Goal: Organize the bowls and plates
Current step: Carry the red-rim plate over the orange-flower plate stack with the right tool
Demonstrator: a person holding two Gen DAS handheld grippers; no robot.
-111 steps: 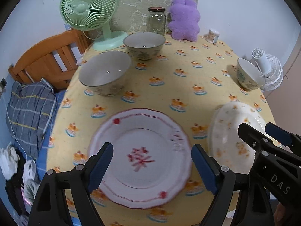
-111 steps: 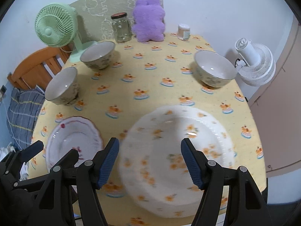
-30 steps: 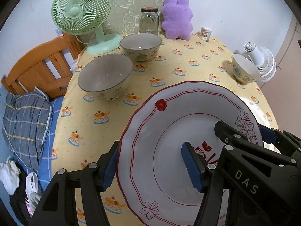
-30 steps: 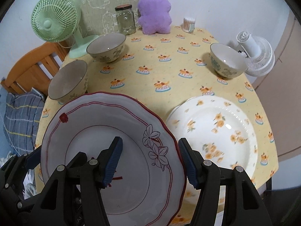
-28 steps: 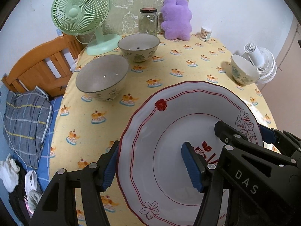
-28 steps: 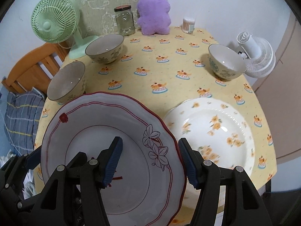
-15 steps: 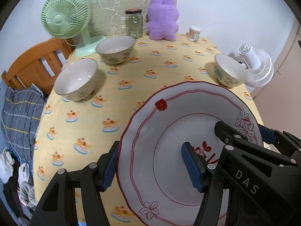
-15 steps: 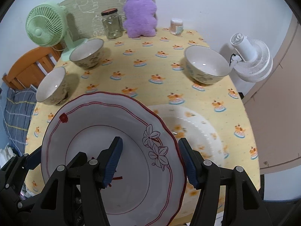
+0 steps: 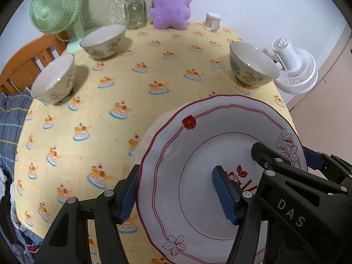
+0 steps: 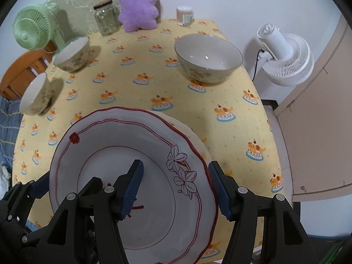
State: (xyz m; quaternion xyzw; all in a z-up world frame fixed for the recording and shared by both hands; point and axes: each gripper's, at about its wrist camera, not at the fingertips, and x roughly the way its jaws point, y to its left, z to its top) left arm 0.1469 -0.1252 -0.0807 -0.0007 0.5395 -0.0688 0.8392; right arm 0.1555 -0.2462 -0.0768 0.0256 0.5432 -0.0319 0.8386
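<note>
Red-rimmed plate (image 9: 222, 154) was clamped by both: left gripper (image 9: 176, 194) on its left rim, right gripper (image 10: 176, 189) on its right. Orange-flower plate (image 10: 191, 134) sat directly beneath, mostly hidden; probably just clear.

The plate (image 9: 198, 154) and bowls (image 9: 250, 63) look like glossy glazed ceramic. A matt printed cloth (image 9: 136, 83) covers the surface. The jar (image 9: 134, 11) is clear glass, the purple toy (image 9: 171, 4) plush, the chair (image 9: 28, 59) varnished wood.
</note>
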